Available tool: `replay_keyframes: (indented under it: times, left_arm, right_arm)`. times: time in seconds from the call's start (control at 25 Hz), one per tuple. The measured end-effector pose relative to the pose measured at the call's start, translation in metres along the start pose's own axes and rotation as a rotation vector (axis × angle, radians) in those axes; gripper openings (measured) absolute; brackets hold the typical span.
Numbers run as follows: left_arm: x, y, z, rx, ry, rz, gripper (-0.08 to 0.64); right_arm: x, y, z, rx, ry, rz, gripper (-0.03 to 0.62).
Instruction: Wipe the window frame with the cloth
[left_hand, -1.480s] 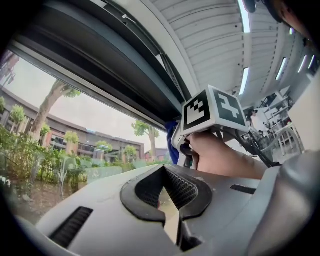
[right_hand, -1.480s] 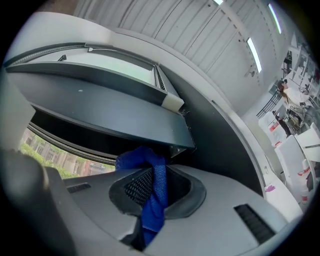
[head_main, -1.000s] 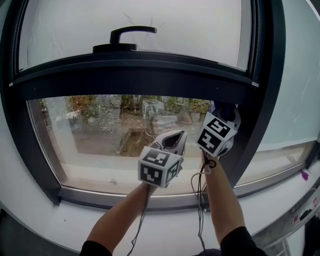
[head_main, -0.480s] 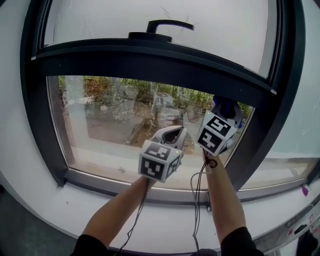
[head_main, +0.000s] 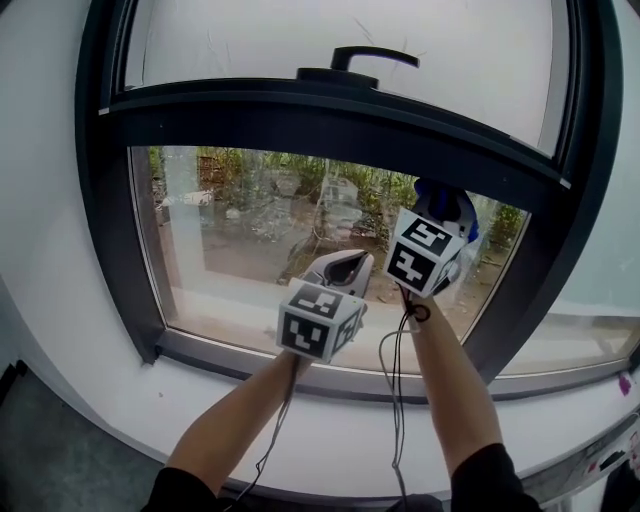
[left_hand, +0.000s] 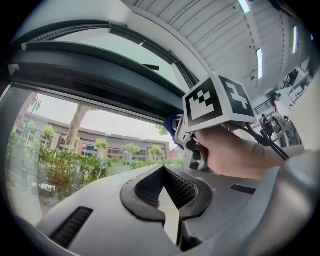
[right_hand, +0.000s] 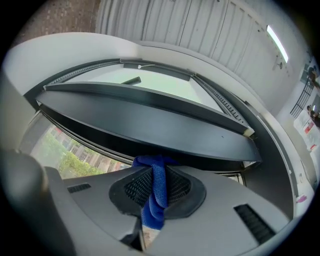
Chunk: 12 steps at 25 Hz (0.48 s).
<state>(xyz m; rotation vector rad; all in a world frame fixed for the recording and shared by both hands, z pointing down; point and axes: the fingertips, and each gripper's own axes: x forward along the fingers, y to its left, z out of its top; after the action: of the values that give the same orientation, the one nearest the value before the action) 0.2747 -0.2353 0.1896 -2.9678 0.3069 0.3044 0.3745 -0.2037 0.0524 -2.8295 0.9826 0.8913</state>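
While within right gripper (right_hand: 156, 172), blue cloth (right_hand: 159, 192)

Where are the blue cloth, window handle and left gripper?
blue cloth (right_hand: 156, 192): right gripper view, fold between the jaws.
window handle (head_main: 380, 53): head view, its lever.
left gripper (left_hand: 163, 171): left gripper view, between jaw tips.

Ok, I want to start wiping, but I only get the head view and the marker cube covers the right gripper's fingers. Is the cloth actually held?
Observer: Yes. The right gripper view shows the right gripper shut on the blue cloth, with a bunch sticking out past the fingers.
Operator: And the left gripper?
Observer: The left gripper view shows it closed to a thin slit, with nothing between.
Operator: Where is the cloth aimed?
Observer: At the underside of the window frame's dark crossbar. Contact can't be judged.
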Motion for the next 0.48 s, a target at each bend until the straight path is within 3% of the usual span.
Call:
replay_keyframes:
  times: [0.12, 0.32, 0.48]
  left_arm:
    - [-0.017, 0.010, 0.000, 0.005, 0.005, 0.023, 0.006]
    - [-0.051, 0.035, 0.002, -0.004, 0.014, 0.079, 0.006]
    - [-0.085, 0.054, 0.002, 0.006, 0.029, 0.118, 0.006]
  right_arm:
    - [-0.001, 0.013, 0.005, 0.004, 0.006, 0.003, 0.031]
    - [-0.006, 0.051, 0.014, -0.083, 0.011, 0.068, 0.031]
    - [-0.006, 0.063, 0.018, 0.000, 0.039, 0.064, 0.031]
